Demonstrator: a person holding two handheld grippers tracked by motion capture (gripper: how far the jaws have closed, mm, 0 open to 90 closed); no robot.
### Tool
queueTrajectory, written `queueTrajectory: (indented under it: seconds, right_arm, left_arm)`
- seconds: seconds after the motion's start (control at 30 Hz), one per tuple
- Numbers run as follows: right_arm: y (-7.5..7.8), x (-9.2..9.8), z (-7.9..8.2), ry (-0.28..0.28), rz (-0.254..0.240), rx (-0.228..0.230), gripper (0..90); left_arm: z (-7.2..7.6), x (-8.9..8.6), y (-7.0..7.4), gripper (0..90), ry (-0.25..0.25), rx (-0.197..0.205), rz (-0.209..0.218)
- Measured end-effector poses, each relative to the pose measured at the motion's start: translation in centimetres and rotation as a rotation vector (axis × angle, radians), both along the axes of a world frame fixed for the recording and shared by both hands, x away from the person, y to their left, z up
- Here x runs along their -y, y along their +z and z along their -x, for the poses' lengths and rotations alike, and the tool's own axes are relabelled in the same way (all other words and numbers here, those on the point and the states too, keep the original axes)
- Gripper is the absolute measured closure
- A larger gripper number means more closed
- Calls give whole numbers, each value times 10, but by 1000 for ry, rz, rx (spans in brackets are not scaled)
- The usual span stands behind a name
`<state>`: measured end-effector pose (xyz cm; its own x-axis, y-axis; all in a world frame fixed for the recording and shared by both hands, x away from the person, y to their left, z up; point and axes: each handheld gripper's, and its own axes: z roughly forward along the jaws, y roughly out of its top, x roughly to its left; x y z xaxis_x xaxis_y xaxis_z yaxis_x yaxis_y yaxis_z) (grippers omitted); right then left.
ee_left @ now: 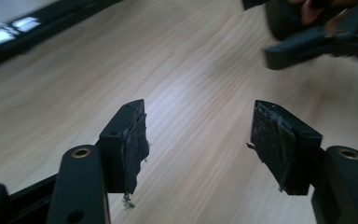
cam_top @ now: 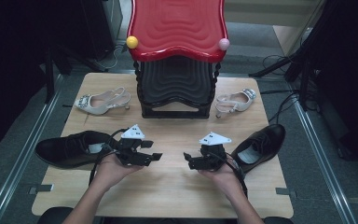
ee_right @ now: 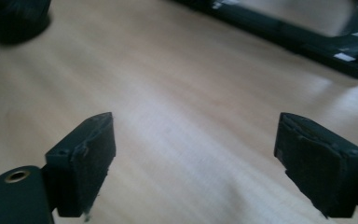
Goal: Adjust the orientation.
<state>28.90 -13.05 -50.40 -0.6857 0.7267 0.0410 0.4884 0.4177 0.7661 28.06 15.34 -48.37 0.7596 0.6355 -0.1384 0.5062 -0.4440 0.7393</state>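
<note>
A person's hands hold two black grippers low over the wooden table (cam_top: 168,186), tips facing each other. My left gripper (cam_top: 157,157) is open with nothing between its pads; in the left gripper view its jaws (ee_left: 198,135) frame bare wood, and the right gripper's tip (ee_left: 307,42) shows at the top right. My right gripper (cam_top: 187,160) is open and holds nothing; in the right gripper view (ee_right: 193,154) bare tabletop lies between its jaws. A black leather shoe (cam_top: 70,149) lies beside the left hand. Another black shoe (cam_top: 261,144) lies beside the right hand.
A two-tier rack with a red top shelf (cam_top: 177,25) and a black lower shelf (cam_top: 176,84) stands at the table's far middle. A pale slingback heel (cam_top: 100,101) lies to its left, and its mate (cam_top: 235,101) to its right. Metal rails run along both table sides.
</note>
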Motion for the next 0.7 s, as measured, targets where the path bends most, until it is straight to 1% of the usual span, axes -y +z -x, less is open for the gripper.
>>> queueTrajectory:
  seconds: [0.03,0.07,0.1,0.13,0.2,0.23,0.3,0.33,0.4,0.43,0.47,0.53,0.57,0.6,0.63,0.7]
  right_arm:
    - [-1,0,1,16,12,-5,127]
    - [-1,0,3,31,15,-8,132]
    - [-1,0,5,36,20,-8,134]
    - [0,-1,7,44,31,-6,138]
    - [2,-3,13,69,58,16,146]
    - [2,-3,15,78,67,24,150]
    - [4,-2,17,78,73,28,151]
    - [4,-2,17,78,73,28,151]
    - [4,1,15,79,49,-1,146]
    - [4,1,13,85,23,-29,131]
    - [4,2,12,81,6,-41,131]
    - [5,3,10,86,-46,-65,134]
    - [5,3,10,90,-48,-67,138]
    - [5,2,9,94,-39,-61,146]
    - [5,2,10,91,-34,-55,164]
    - [6,3,10,105,-40,-55,209]
  left_arm:
    - [1,0,-1,341,4,-2,-10]
    - [1,0,-2,336,15,-18,-20]
    - [1,-1,-2,341,18,-45,-34]
    - [0,0,-3,348,18,-64,-43]
    - [0,0,-3,359,5,-82,-54]
    - [-1,0,-2,367,1,-87,-55]
    - [-1,1,-2,370,1,-88,-50]
    - [-1,1,-2,370,4,-92,-39]
    - [-2,2,-1,367,-1,-100,-31]
    - [-2,2,0,366,-3,-101,-44]
    - [-2,2,0,365,-4,-102,-51]
    - [-2,1,1,365,-5,-108,-47]
    - [-2,1,2,364,-8,-115,-42]
    - [-2,1,3,362,-5,-119,-41]
    - [-1,1,4,361,-4,-122,-36]
    - [-1,1,6,357,-5,-119,-29]
